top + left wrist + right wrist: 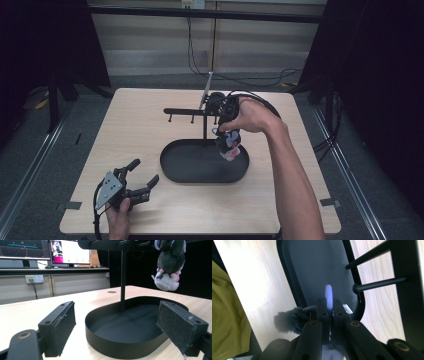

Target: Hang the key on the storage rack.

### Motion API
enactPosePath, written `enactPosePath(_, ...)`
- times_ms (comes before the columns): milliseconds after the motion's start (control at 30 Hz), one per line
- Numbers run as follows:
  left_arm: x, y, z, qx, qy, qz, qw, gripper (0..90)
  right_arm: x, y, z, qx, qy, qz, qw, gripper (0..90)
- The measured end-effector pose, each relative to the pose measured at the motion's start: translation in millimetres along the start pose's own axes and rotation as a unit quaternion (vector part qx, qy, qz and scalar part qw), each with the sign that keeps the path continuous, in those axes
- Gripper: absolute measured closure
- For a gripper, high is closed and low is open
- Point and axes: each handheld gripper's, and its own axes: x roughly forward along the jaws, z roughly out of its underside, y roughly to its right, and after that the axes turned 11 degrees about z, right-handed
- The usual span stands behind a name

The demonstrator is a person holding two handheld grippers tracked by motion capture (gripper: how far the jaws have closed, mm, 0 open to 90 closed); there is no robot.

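Observation:
A grey and white plush toy hangs over the right end of the black oval tray, close to the post of a black peg rack. My right gripper points down from above, shut on the toy's pale loop. Grey fur shows beside my right gripper, and two rack pegs lie just right of it. My left gripper rests low on the table's near left, open and holding nothing. My left gripper faces the tray, with the toy dangling at the upper right.
The rack's post rises from the tray's far side. Bare wooden table surrounds the tray. Cables trail on the floor behind the table. Monitors stand on a desk beyond. An olive-green garment is at the table's edge.

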Motion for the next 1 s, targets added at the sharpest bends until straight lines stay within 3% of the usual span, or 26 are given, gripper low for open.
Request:
enactPosePath(433, 0.5, 0.5, 0.1, -0.002, 0.003, -0.005, 1.0, 15.0, -0.4, 12.0, -7.8, 0.009, -0.02, 0.0, 0.9997, 87.1)
enactPosePath(867, 0.3, 0.3, 0.1, -0.002, 0.003, 0.0, 1.0, 15.0, 8.1, 23.5, -13.8, 0.01, -0.028, -0.028, 0.9992, 87.1)
enactPosePath(1000, 0.4, 0.4, 0.2, -0.002, 0.005, 0.0, 1.0, 15.0, 6.7, 25.7, -14.3, 0.008, -0.034, -0.016, 0.9993, 87.0)
